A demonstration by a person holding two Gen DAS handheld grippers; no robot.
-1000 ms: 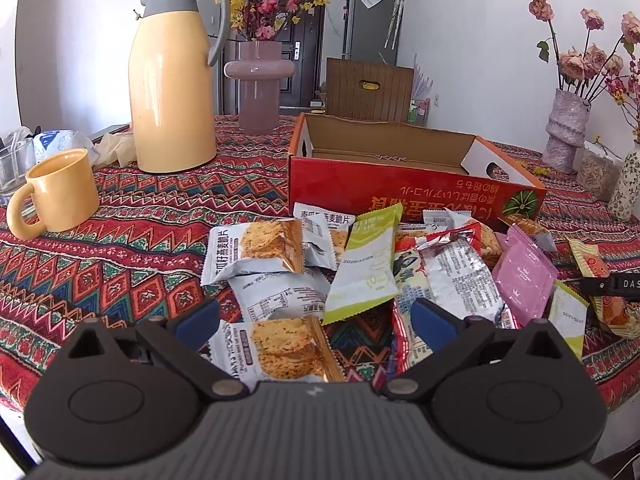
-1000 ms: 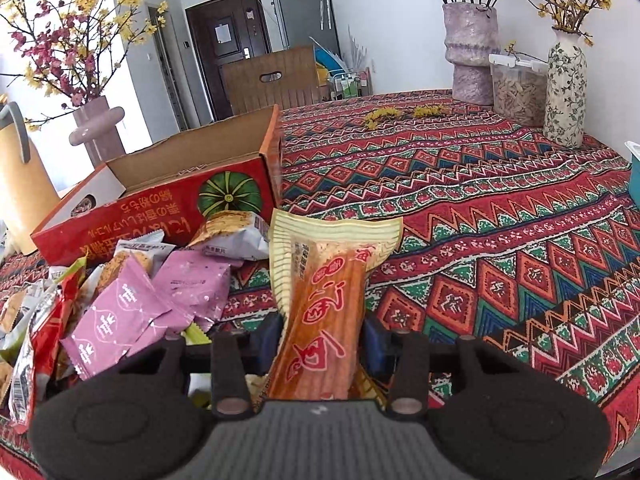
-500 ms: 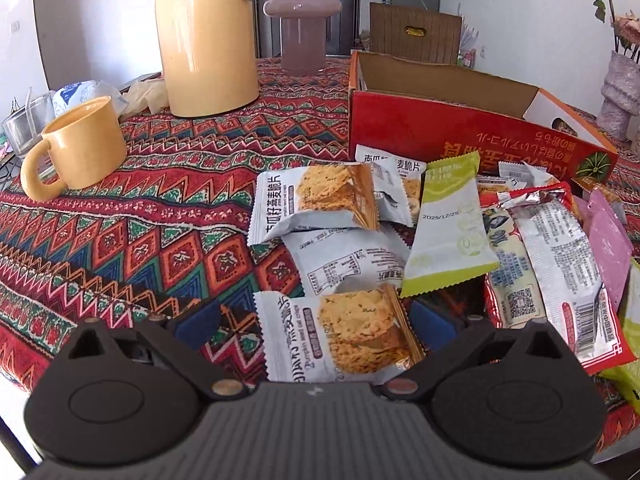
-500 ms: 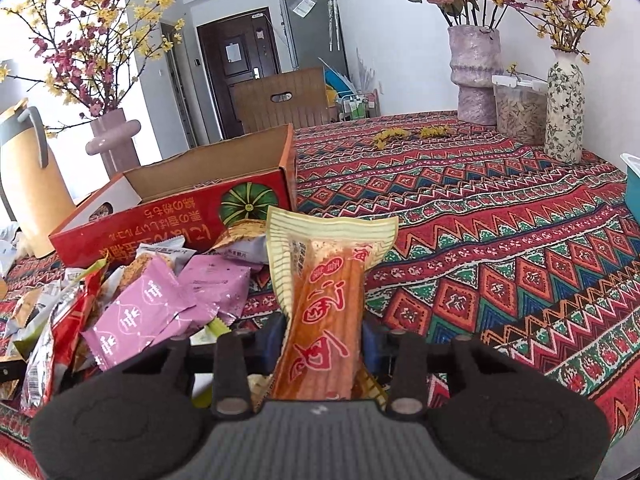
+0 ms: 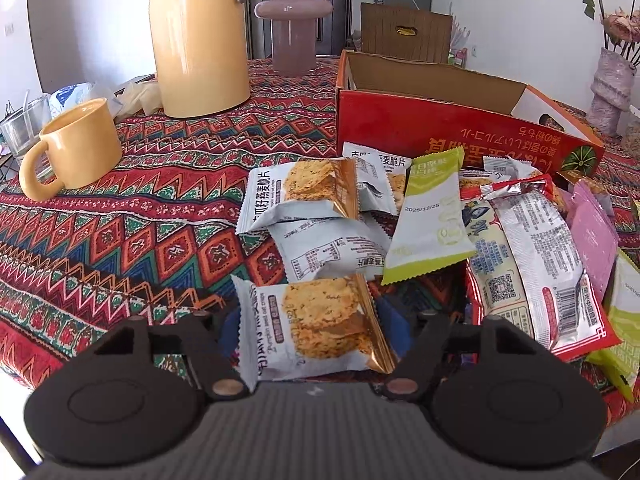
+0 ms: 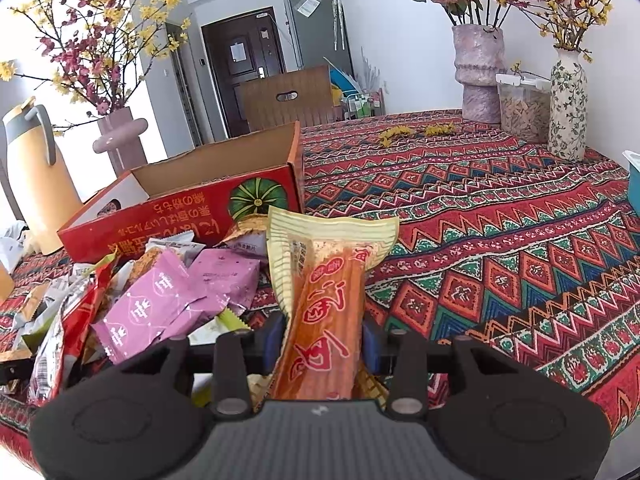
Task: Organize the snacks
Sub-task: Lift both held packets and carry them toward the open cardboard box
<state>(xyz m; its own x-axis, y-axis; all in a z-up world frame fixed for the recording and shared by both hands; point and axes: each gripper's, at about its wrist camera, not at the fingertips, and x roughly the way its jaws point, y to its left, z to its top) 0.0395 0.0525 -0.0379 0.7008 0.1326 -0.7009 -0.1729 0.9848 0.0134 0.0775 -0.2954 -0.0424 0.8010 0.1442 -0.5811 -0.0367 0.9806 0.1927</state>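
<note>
The left gripper (image 5: 310,322) is closing its jaws around the grey oat-crisp packet (image 5: 310,330) on the bench; squeeze gently. The right gripper (image 6: 322,338) grips the orange sausage stick (image 6: 326,312), bound for the red cardboard box (image 6: 180,216).

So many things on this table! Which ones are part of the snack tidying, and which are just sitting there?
Part of the job:
- oat crisp packet, left gripper closing around it
- orange snack stick, clamped in the right gripper
- pile of packets
- red box

Just lying about:
- yellow mug
- yellow flask
- flower vases
- lidded jar
</note>
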